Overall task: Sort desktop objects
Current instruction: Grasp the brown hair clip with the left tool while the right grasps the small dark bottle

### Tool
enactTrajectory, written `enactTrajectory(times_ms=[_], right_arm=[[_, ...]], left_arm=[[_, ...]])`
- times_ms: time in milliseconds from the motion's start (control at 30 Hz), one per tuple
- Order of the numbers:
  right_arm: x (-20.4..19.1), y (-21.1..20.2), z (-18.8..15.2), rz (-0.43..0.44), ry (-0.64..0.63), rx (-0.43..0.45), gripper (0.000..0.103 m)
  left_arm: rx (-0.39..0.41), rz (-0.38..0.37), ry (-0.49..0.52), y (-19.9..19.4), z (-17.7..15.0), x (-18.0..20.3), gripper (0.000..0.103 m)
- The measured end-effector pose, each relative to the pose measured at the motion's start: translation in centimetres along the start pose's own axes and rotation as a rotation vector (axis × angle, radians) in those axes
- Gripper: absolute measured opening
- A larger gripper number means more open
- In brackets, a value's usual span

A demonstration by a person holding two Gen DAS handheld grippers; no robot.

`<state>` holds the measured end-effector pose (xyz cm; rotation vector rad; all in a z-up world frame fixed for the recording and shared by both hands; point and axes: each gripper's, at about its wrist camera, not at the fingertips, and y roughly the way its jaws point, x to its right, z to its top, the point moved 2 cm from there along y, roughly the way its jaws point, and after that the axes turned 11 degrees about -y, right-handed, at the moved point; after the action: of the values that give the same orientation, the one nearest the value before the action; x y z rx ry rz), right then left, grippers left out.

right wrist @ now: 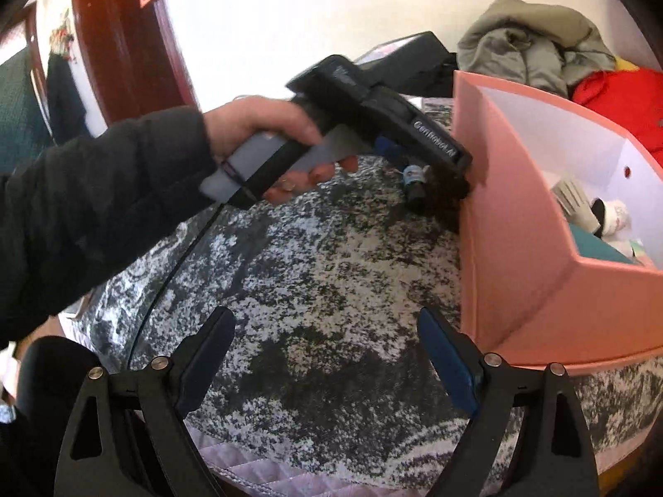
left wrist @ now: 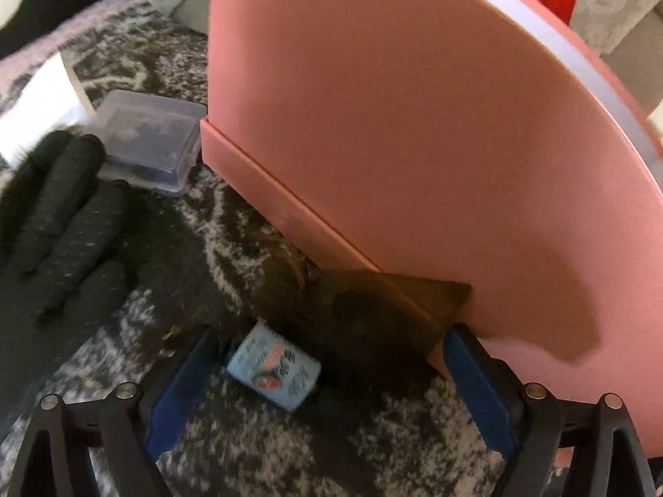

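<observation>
My left gripper (left wrist: 327, 348) is open, low over the mottled grey cloth, jaws wide on either side of a small light-blue packet (left wrist: 274, 366) that lies near its left finger. Its right finger rests against the wall of the pink box (left wrist: 414, 124). A black glove (left wrist: 62, 215) lies flat to the left. In the right wrist view my right gripper (right wrist: 327, 343) is open and empty above the cloth, beside the pink box (right wrist: 518, 248). That view shows the left gripper (right wrist: 414, 174) held by a hand at the box's far corner, over the blue packet (right wrist: 412, 174).
A clear plastic case (left wrist: 151, 141) and white paper (left wrist: 37, 103) lie behind the glove. The pink box holds a grey glove (right wrist: 574, 199), a white item and a teal item. Grey and red clothes (right wrist: 538, 45) are piled behind the box. The table edge runs at the lower left.
</observation>
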<state>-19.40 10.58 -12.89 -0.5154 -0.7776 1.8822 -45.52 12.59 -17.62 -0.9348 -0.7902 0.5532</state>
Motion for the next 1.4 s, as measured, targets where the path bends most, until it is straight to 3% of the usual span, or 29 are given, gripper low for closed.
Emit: enactTrajectory(times_ms=[167, 200, 233, 267, 433, 700, 900, 1067, 1100, 1133, 1233, 1400], right_arm=[[-1.2, 1.0, 1.4, -0.018, -0.081, -0.005, 0.083], [-1.4, 1.1, 1.7, -0.026, -0.097, -0.002, 0.079], [-1.6, 1.3, 2.1, -0.033, -0.114, 0.001, 0.074], [-1.7, 1.4, 2.3, -0.043, -0.130, 0.002, 0.072], [-1.5, 2.5, 2.9, -0.064, -0.147, -0.021, 0.059], [2.7, 6.1, 6.6, -0.209, -0.075, -0.023, 0.058], [4.8, 10.6, 10.4, -0.310, -0.074, -0.046, 0.054], [7.3, 15.1, 11.9, -0.365, -0.046, -0.130, 0.053], [8.1, 16.2, 11.6, -0.353, -0.021, -0.162, 0.047], [9.0, 17.2, 11.3, -0.340, 0.005, -0.194, 0.029], [9.7, 16.3, 11.2, -0.253, 0.039, -0.186, 0.027], [5.8, 9.0, 11.3, -0.181, -0.007, -0.038, 0.026]], left_arm=[[0.008, -0.107, -0.058, 0.9, 1.5, -1.1, 0.092], [0.017, -0.131, -0.080, 0.9, 1.8, -1.6, 0.082], [0.020, -0.129, -0.113, 0.9, 2.2, -2.2, 0.032], [0.021, -0.119, -0.150, 1.0, 2.6, -2.8, 0.010], [0.072, -0.081, -0.227, 0.4, 3.3, -3.7, 0.008], [0.197, 0.070, -0.262, -5.3, 4.0, -4.1, 0.008], [0.253, 0.095, -0.286, -7.5, 1.9, -5.6, 0.008], [0.280, 0.097, -0.333, -9.0, 0.0, -7.0, 0.008], [0.287, 0.104, -0.342, -9.5, -0.6, -6.9, 0.008], [0.294, 0.111, -0.351, -10.1, -1.3, -6.9, 0.008], [0.314, 0.132, -0.376, -11.7, -3.3, -6.8, 0.008], [0.368, 0.190, -0.418, -15.2, -8.1, -5.1, 0.008]])
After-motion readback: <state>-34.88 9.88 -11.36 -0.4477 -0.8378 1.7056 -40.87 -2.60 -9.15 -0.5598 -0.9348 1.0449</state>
